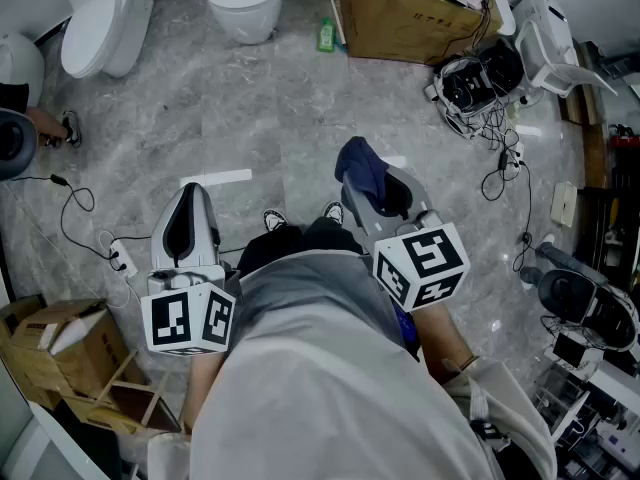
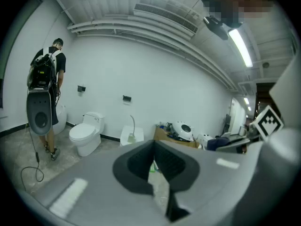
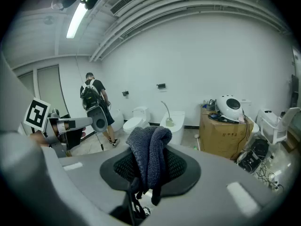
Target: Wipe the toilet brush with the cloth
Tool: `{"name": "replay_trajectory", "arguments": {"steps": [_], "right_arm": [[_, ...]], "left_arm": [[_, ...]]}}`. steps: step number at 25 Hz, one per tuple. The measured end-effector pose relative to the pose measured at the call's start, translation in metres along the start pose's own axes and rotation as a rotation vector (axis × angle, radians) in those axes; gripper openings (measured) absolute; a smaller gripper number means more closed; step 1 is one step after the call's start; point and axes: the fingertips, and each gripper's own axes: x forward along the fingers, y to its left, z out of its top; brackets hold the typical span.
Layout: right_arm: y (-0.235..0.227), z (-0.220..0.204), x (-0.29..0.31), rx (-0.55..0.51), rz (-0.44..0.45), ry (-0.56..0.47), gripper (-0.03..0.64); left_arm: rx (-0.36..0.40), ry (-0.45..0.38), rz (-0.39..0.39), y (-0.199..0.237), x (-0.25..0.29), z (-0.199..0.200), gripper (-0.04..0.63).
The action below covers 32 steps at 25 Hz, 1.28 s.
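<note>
The right gripper (image 1: 390,196) is squeezed tight on the dark blue knitted cloth (image 3: 149,154), and the cloth hangs over its jaws. The left gripper (image 2: 153,163) has its jaws almost together with nothing in them. I think the thin curved toilet brush (image 3: 165,111) is the one standing on the white square bowl (image 3: 178,126), far across the grey stone floor (image 1: 270,118). Both grippers are well apart from it. The cloth is ready, but all the wiping is left to do.

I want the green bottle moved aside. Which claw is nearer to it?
Right. In the head view the green bottle is ahead of the right claw, which holds the cloth; the left claw is farther off, back and to the bottle's left.
</note>
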Motion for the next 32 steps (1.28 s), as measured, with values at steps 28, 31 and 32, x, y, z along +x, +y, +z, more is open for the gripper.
{"name": "replay_trajectory", "arguments": {"steps": [28, 31, 32], "right_arm": [[-0.008, 0.045, 0.06, 0.015, 0.067, -0.041, 0.118], [-0.019, 0.059, 0.082, 0.018, 0.084, -0.046, 0.118], [-0.023, 0.064, 0.091, 0.018, 0.088, -0.047, 0.118]], "left_arm": [[-0.008, 0.0, -0.006, 0.017, 0.059, 0.017, 0.0], [-0.004, 0.002, 0.003, 0.021, 0.083, 0.026, 0.0], [-0.002, 0.002, 0.004, 0.023, 0.092, 0.03, 0.0]]}}
